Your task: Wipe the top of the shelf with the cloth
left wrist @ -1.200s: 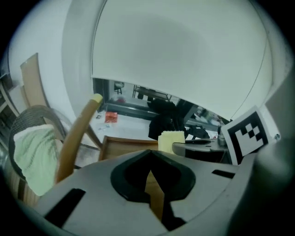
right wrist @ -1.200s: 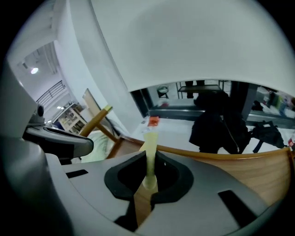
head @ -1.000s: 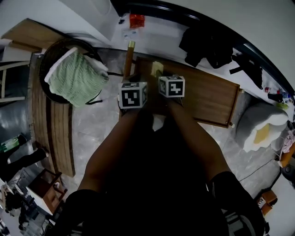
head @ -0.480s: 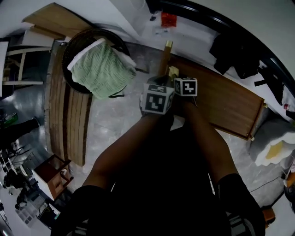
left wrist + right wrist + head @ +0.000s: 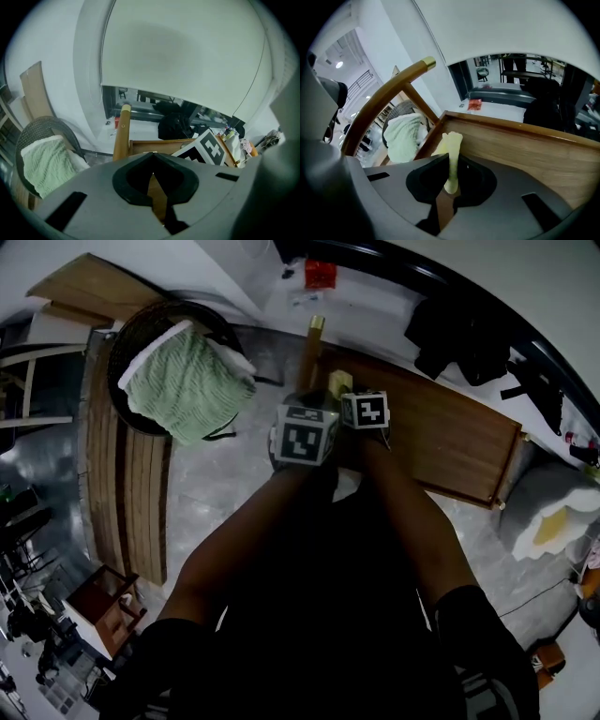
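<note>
Right tool [image 5: 448,165] is clamped on the pale yellow cloth [image 5: 452,140], a thin bunched strip pinched between its jaws. It's over the left end of the long brown wooden shelf top [image 5: 525,150], right by the raised rim. Whether the cloth is actually touching the wood, I can't tell from here. Left tool [image 5: 152,158] sits just beside it, jaws drawn together on nothing, only a sliver of wood showing through the slit. Now the worries. That grip looks narrow, so once the cloth drags along the board, friction could tug it out of the jaws. Bunched like this, it would likely wipe only a slim stripe and leave patches untouched. The rim at this corner is another trap, because a low sweep could snag the cloth or knock the tool's body against the edge. The two tools are very close, marker cubes nearly side by side in the head view, so a sideways stroke to the left risks a clash. The light wooden post with the brass-coloured cap [image 5: 311,341] stands near the corner too, and a wide backswing could clip it. The dark wicker chair with the green knitted blanket [image 5: 186,385] is well apart, so no trouble there.
</note>
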